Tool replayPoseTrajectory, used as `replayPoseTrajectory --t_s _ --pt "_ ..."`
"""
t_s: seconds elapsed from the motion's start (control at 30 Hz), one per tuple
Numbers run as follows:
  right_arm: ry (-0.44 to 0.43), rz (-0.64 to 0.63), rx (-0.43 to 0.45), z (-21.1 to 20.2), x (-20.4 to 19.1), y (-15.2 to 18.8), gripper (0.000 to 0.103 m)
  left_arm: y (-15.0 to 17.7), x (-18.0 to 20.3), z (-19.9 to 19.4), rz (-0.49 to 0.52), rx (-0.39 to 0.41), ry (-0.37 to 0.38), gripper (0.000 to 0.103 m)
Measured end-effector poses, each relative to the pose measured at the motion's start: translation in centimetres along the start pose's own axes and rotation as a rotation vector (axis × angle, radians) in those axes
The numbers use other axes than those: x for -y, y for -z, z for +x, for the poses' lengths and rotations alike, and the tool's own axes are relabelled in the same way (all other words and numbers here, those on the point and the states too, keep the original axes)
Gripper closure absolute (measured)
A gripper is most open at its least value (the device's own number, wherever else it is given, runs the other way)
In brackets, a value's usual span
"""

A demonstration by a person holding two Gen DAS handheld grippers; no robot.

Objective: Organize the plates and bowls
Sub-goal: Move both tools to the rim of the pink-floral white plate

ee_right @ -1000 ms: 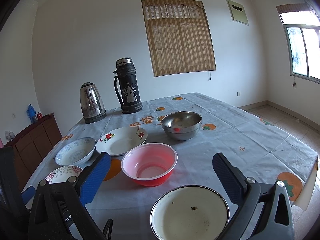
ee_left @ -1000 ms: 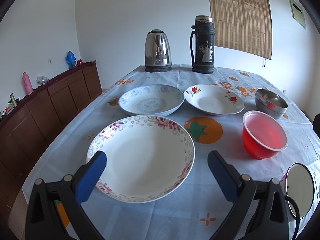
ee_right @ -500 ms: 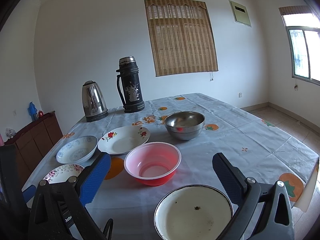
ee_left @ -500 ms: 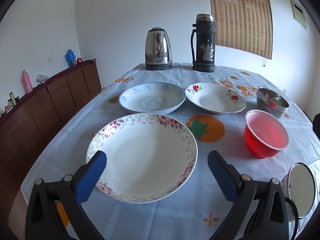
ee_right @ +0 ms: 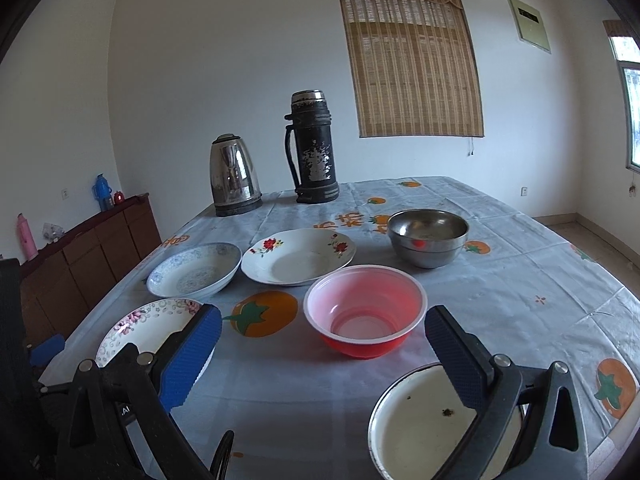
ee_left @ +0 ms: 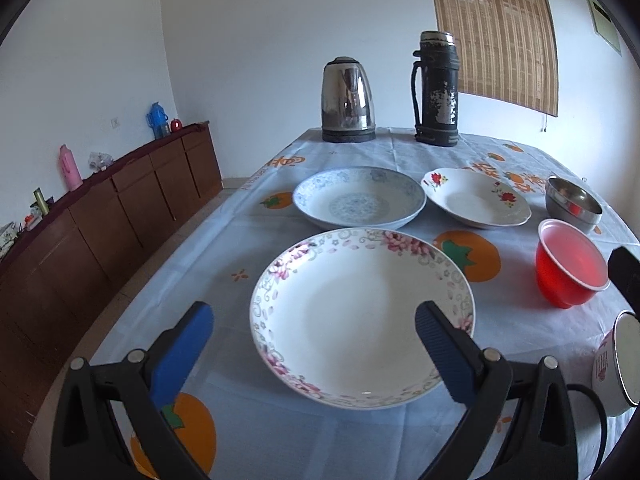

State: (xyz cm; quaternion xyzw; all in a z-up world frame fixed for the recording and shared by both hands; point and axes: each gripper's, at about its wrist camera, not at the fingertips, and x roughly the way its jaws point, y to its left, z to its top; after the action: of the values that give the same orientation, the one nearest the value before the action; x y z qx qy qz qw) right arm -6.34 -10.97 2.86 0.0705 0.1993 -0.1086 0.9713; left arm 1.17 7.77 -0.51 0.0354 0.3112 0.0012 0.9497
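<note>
Left gripper [ee_left: 312,320]: spread wide, nothing between the blue pads [ee_left: 182,344], hovering low over the near edge of the table [ee_left: 224,240] and aimed level across it. Right pad in front of the near right rim of the pink-flowered plate [ee_left: 362,312], left pad off to the plate's left, over bare cloth; contact with the plate not discernible.

Right gripper [ee_right: 320,336]: likewise spread wide and empty, held above the table's near edge, aimed toward the far wall. Between the fingers, further out, the red plastic bowl [ee_right: 364,312]; under the right finger, the white enamel bowl [ee_right: 420,420] with dark specks inside, at the very front.

Plates, counted: three. Pink-flowered one nearest the left gripper; behind it the blue-patterned plate [ee_left: 358,198]; just right of that, rims close together, the red-flowered plate [ee_left: 476,198].

Bowls, counted: three. Red plastic bowl right of the pink-flowered plate, an orange fruit print on the cloth between them; steel bowl [ee_right: 427,237] behind it, right of the red-flowered plate; white enamel bowl nearest of all. None stacked, each resting alone on the cloth.

At the far end, one steel kettle [ee_left: 347,100] and one dark thermos flask [ee_left: 437,88], side by side, upright. Along the left wall, a brown sideboard [ee_left: 120,208] with small bottles on top.
</note>
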Motion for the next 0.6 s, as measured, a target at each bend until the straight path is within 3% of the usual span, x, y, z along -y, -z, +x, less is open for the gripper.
replayPoseTrajectory --t_s 0.27,0.33,0.4,0.6 --pt "-0.116 -0.036 -0.074 2.3 -1.7 0.4 0.001 -0.5 -2.1 1.8 -0.032 -0.035 -0.037 0.003" --pt "-0.161 -0.03 -0.114 3.3 -2.0 0.4 0.004 -0.8 -2.3 2.3 -0.031 -0.047 -0.037 0.006" --pt "-0.193 -0.026 -0.156 4.3 -2.5 0.6 0.016 -0.9 -2.7 2.6 -0.043 -0.058 -0.032 0.006" --pt "-0.263 -0.022 -0.258 7.1 -3.8 1.0 0.022 -1.2 -3.5 3.8 -0.055 -0.091 -0.037 0.006"
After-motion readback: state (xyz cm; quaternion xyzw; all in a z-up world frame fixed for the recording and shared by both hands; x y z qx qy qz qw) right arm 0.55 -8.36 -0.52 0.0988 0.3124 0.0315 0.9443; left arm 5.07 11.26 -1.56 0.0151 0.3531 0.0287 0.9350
